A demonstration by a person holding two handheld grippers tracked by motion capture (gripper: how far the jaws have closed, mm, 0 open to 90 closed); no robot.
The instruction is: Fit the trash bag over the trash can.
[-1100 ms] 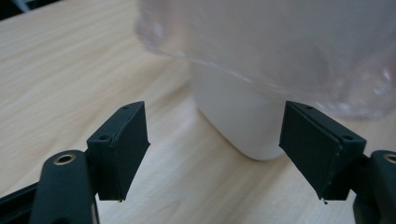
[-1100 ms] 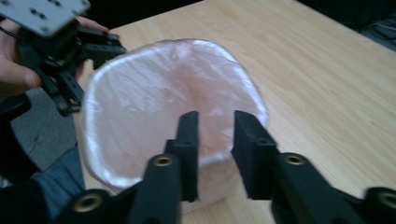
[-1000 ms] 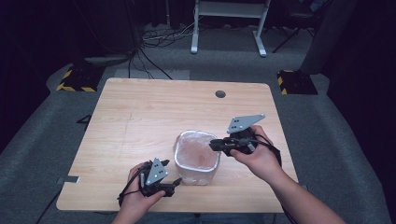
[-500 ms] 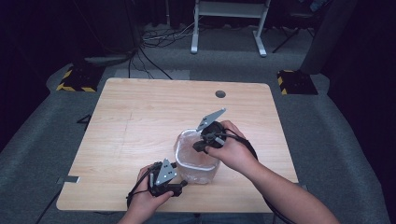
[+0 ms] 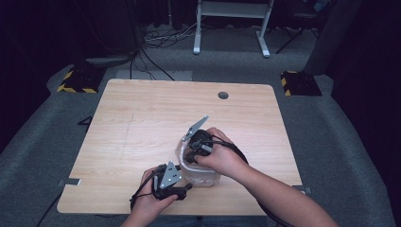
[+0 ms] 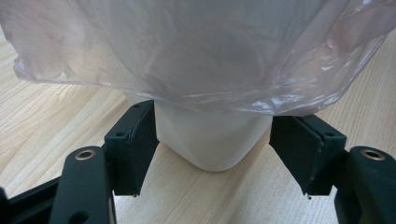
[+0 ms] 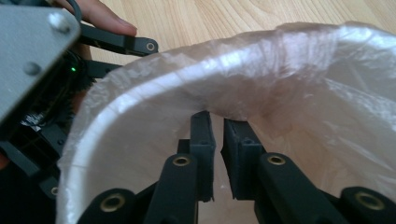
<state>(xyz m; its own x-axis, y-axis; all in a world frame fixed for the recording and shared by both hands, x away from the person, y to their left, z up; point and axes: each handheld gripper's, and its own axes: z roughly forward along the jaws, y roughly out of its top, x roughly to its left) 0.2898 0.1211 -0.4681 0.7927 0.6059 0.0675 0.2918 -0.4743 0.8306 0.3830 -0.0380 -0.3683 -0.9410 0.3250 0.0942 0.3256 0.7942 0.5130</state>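
High view: a white bin [image 5: 201, 172] lined with a plastic bag [image 5: 182, 151] stands near the table [image 5: 142, 118] front edge.
Left gripper [image 6: 212, 158] view: jaws spread around the bin's base, right pad apart. Right gripper [image 7: 218, 140] view: jaws nearly together inside the bag, having just opened slightly, a narrow gap between.

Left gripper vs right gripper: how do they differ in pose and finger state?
The left gripper sits low at the white bin's base, fingers wide on either side of it; the right gripper reaches inside the rim, fingers nearly together at the plastic liner, just opening slightly. Both work the same bin.
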